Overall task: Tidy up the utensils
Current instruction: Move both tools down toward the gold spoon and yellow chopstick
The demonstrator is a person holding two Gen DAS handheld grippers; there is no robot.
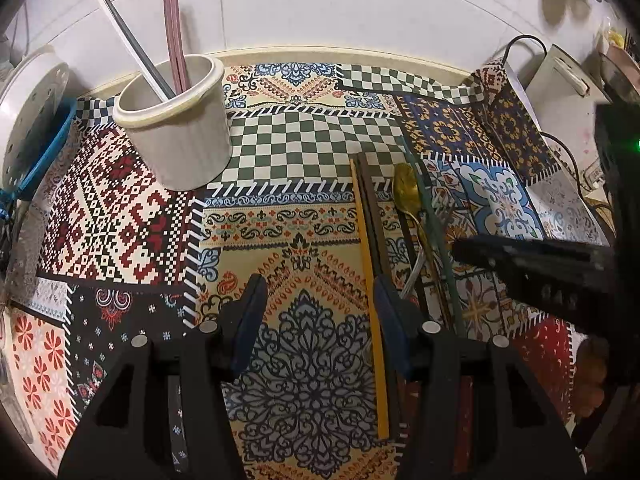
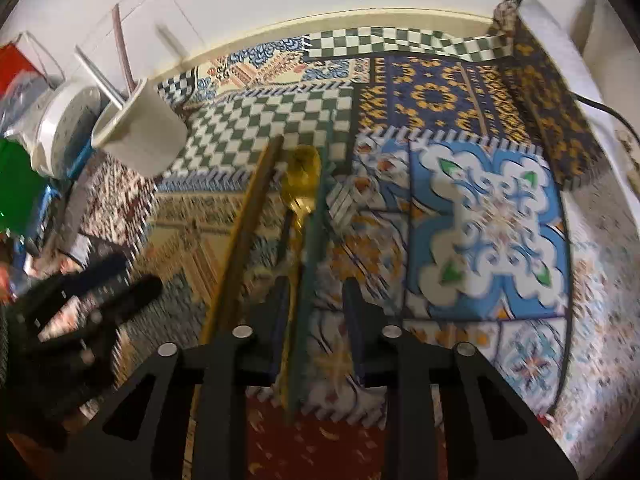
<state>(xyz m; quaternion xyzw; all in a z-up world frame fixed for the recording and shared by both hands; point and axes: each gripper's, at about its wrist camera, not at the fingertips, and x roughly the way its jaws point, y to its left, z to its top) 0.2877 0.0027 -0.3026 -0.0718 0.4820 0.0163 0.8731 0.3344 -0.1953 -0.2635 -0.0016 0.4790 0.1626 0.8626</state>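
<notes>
A cream utensil holder stands at the back left of the patterned cloth and holds white, grey and maroon chopsticks. Loose utensils lie in a row on the cloth: yellow and brown chopsticks, a gold spoon, a fork and a green chopstick. My left gripper is open above the cloth, just left of the yellow chopstick. My right gripper is open and hovers over the gold spoon and green chopstick. The holder also shows in the right wrist view.
A white tiled wall closes the back. A white perforated appliance in a blue rack stands left of the holder. A white box with a black cable sits at the back right. The right gripper's body reaches in from the right.
</notes>
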